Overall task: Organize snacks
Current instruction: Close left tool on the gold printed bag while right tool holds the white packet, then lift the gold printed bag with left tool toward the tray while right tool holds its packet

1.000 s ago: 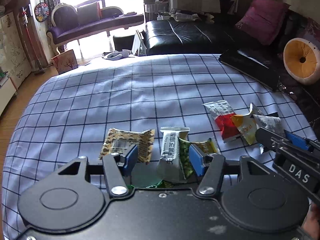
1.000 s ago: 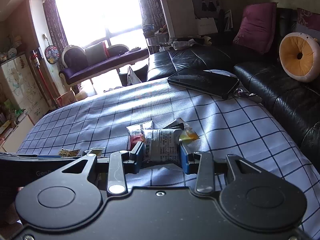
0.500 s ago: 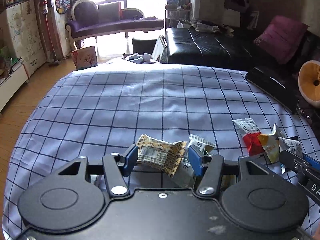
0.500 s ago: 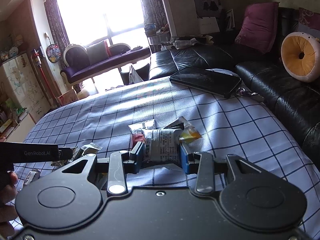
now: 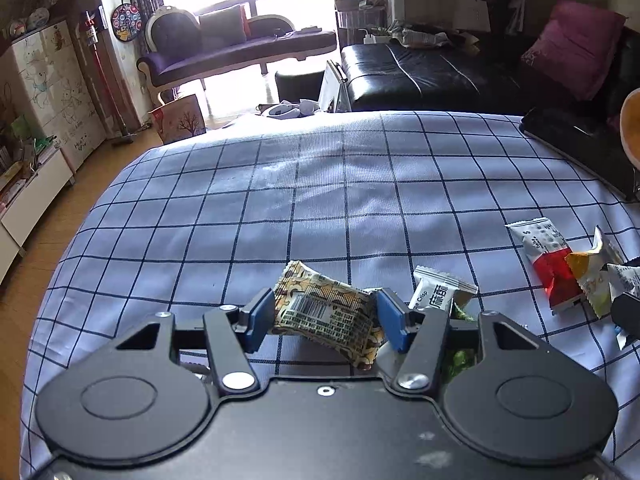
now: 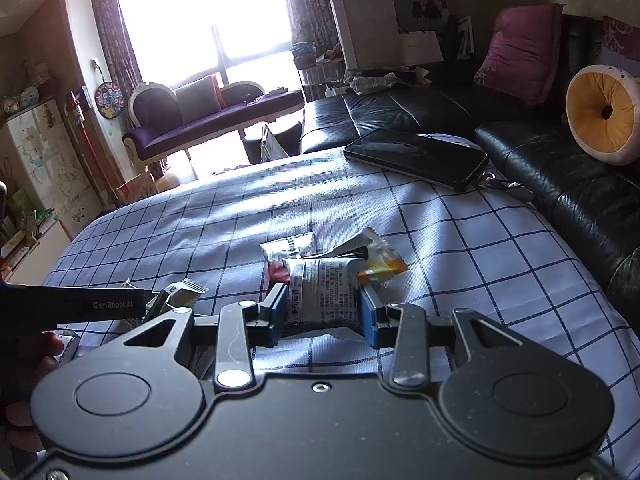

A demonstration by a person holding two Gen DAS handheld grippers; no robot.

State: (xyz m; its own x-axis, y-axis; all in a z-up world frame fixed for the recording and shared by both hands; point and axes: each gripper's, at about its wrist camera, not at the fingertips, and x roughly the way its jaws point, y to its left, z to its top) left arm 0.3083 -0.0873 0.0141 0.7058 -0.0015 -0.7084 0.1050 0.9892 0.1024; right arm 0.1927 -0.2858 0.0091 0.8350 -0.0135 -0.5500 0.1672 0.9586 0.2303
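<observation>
My left gripper [image 5: 325, 321] is shut on a brown patterned snack packet [image 5: 328, 316] and holds it tilted just above the checked cloth. A white packet [image 5: 438, 294] and a green one [image 5: 456, 356] lie to its right. My right gripper [image 6: 323, 314] is shut on a white printed snack packet [image 6: 324, 294] on the cloth. Behind that packet lie a red-and-white packet [image 6: 286, 250] and a yellow packet [image 6: 382, 266]. These also show at the right in the left wrist view, the red-and-white packet [image 5: 550, 258] next to the yellow one [image 5: 588, 276].
A blue checked cloth [image 5: 320, 200] covers the table. A black tablet [image 6: 416, 156] lies at its far right edge. A black leather sofa [image 6: 560, 168] with a round orange cushion [image 6: 600, 114] runs along the right. The left gripper's body [image 6: 80, 304] shows at the left.
My left gripper moved left from the white packet to the brown packet, shut on it and lifted it. My right gripper stayed shut on its white packet.
</observation>
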